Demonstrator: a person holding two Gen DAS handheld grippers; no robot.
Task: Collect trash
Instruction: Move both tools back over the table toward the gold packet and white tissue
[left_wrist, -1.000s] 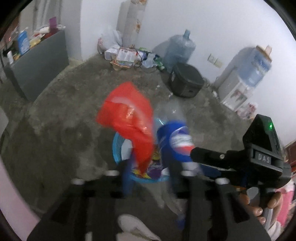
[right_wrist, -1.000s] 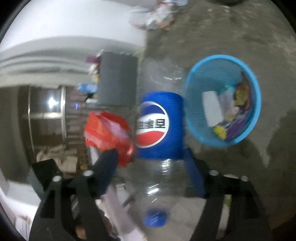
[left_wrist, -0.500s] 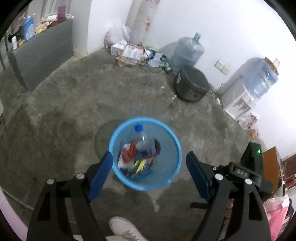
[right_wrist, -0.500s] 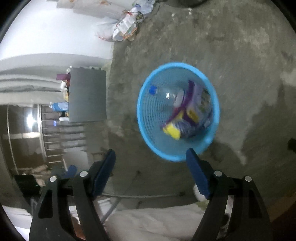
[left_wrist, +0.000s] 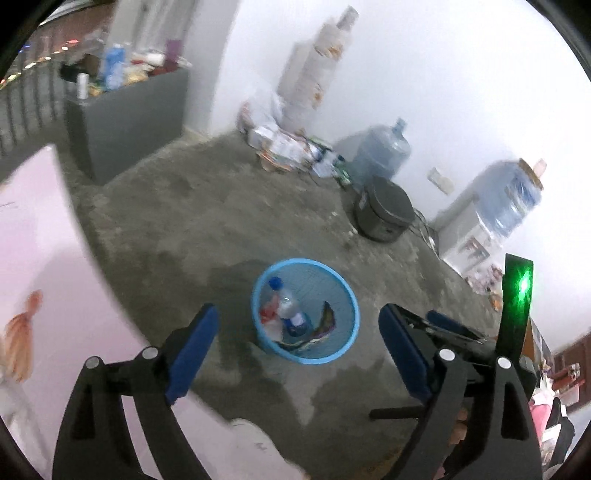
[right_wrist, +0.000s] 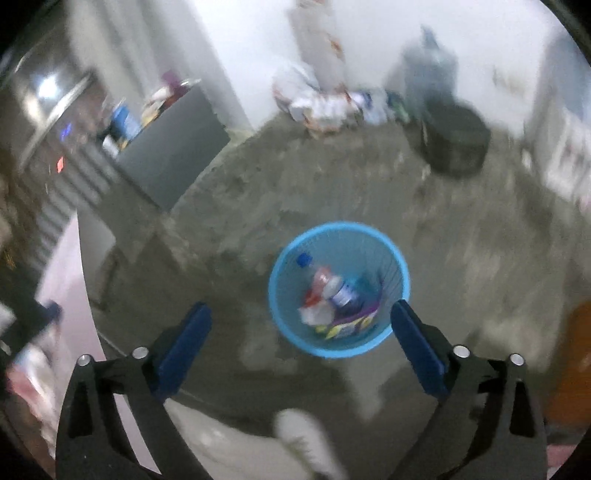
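Note:
A blue mesh waste basket (left_wrist: 343, 291) stands on the concrete floor; it also shows in the right wrist view (right_wrist: 397, 266). Inside lie a clear plastic bottle with a blue cap (left_wrist: 286, 304), a red wrapper (left_wrist: 266, 314) and purple packaging (left_wrist: 327, 321). The bottle (right_wrist: 338, 290) and wrappers show in the right wrist view too. My left gripper (left_wrist: 298, 343) is open and empty above the basket. My right gripper (right_wrist: 301, 339) is open and empty above the basket. The right gripper's body (left_wrist: 480, 343) shows at the right of the left wrist view.
A pile of litter (left_wrist: 291, 151) lies by the far wall beside a large water jug (left_wrist: 382, 155). A dark round cooker (left_wrist: 384, 214) and a water dispenser (left_wrist: 491, 214) stand at the right. A grey cabinet (left_wrist: 129, 110) stands at the left. A pink surface (left_wrist: 33, 258) is close at left.
Both grippers let go of the red wrapper and the Pepsi bottle, which now lie in the basket. Both grippers have pulled up and back, and the right view has rotated upright.

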